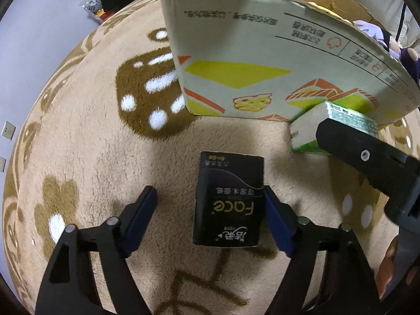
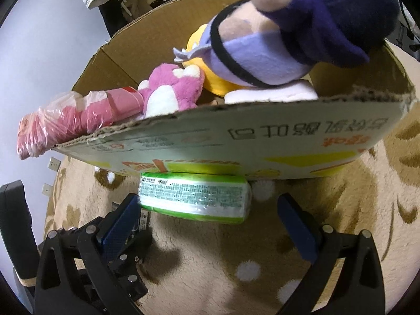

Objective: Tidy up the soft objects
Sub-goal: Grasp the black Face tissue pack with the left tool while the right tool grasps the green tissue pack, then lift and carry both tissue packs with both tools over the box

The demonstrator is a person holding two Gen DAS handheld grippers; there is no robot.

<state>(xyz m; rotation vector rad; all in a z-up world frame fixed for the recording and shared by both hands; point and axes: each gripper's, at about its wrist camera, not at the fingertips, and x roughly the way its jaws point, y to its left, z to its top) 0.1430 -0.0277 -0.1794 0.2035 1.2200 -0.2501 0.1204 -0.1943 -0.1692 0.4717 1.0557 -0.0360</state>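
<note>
Tongs come first in both views, and both stand wide apart with nothing gripped. The left gripper point(image 1: 210, 202) straddles a black pack point(image 1: 227, 200) lying flat on the rug point(image 1: 86, 141); its right pad touches or nearly touches the pack's edge while the left pad stands well clear, so this reads as the line-up for a pinch across the pack's narrow width. The pack's print is upside down from here: "Face" in gold is legible, with Chinese characters above and below that I cannot make out surely. The right gripper point(image 2: 210, 204) frames a green pack point(image 2: 194, 197) that lies against the foot of the box point(image 2: 262, 136), probably parked there for a short lift over the wall; its label strip is fine print, too small to read. The box wall carries inverted Chinese lettering and orange and yellow graphics. Inside sit goods already sorted: a pink wrapped bundle point(image 2: 73, 120) hanging over the rim, a pink plush point(image 2: 170, 92), a yellow plush point(image 2: 210, 78), and a purple doll point(image 2: 288, 34) on top. Two packs seem left to go.
</note>
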